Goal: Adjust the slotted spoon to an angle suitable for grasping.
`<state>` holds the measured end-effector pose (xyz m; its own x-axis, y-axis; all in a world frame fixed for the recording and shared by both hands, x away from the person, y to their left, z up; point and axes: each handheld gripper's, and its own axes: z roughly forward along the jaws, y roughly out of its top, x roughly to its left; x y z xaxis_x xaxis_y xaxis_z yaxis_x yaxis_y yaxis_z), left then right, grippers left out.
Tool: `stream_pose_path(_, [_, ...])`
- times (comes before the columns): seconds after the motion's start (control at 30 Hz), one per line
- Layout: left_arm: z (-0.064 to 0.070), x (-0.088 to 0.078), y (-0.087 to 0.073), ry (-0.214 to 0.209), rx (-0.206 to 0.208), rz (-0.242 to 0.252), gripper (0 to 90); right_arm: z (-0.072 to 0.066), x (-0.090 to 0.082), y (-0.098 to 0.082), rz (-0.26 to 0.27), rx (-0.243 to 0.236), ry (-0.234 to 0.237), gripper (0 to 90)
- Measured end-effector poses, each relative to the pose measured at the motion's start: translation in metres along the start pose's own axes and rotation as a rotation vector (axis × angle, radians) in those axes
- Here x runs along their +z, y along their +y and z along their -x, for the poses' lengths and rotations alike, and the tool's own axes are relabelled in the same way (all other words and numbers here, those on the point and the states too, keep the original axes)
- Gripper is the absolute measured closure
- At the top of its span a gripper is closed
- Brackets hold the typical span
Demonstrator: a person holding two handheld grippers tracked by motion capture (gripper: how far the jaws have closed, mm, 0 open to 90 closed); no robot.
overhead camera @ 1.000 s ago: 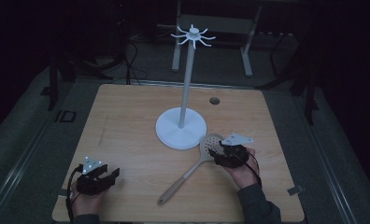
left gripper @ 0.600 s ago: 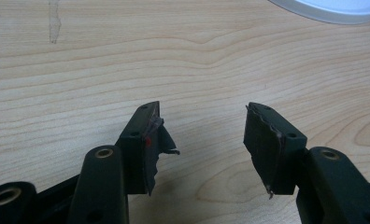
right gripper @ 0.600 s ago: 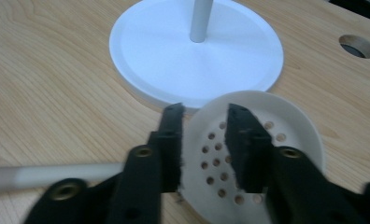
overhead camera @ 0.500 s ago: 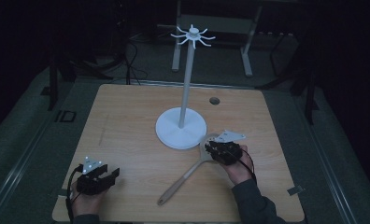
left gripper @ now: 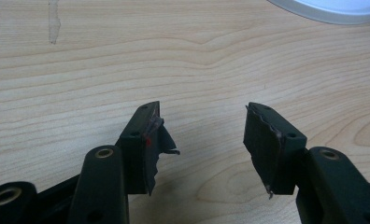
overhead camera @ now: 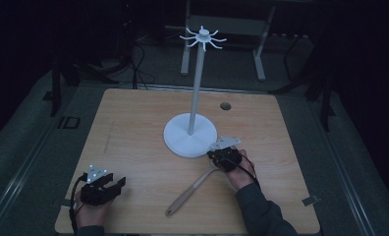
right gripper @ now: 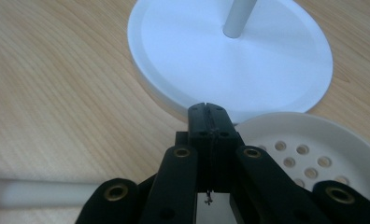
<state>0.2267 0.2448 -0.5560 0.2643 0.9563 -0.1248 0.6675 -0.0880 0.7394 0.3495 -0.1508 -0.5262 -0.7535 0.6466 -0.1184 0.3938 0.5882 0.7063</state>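
Skimmer (overhead camera: 195, 189) beside stand base (overhead camera: 190, 135) (touching?)

Skimmer bowl (right gripper: 314, 154) (perforated) under tongs

The wooden table (overhead camera: 133, 128) bears a white hook stand (overhead camera: 190, 140) and a skimmer spoon (overhead camera: 190, 191).

"ID" on floor mat (overhead camera: 68, 122)
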Motion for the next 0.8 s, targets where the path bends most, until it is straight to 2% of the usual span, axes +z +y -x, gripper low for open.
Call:
stream_pose_path(0.13, [0.000,0.000,0.000,0.000,-0.002,0.002,46.7,0.002,0.008,0.005,-0.021,0.011,-0.001,90.0])
stream_pose_path(0.27, [0.000,0.000,0.000,-0.001,-0.001,0.002,46.7,0.002,0.016,0.007,-0.040,0.002,-0.006,90.0])
stream_pose_path(0.37, [0.000,0.000,0.000,0.000,-0.005,0.004,46.7,0.002,0.027,0.008,-0.081,-0.022,-0.023,90.0])
stream_pose_path(0.47, [0.000,0.000,0.000,0.000,-0.006,0.006,46.7,0.002,0.033,0.008,-0.106,-0.019,-0.023,90.0])
stream_pose_path(0.67, [0.000,0.000,0.000,-0.001,0.000,0.001,46.8,0.000,0.041,0.004,-0.141,-0.036,-0.017,90.0])
stream_pose_path(0.8, [0.000,0.000,0.000,-0.002,0.000,0.000,46.8,0.000,0.044,0.002,-0.153,-0.025,-0.016,90.0])
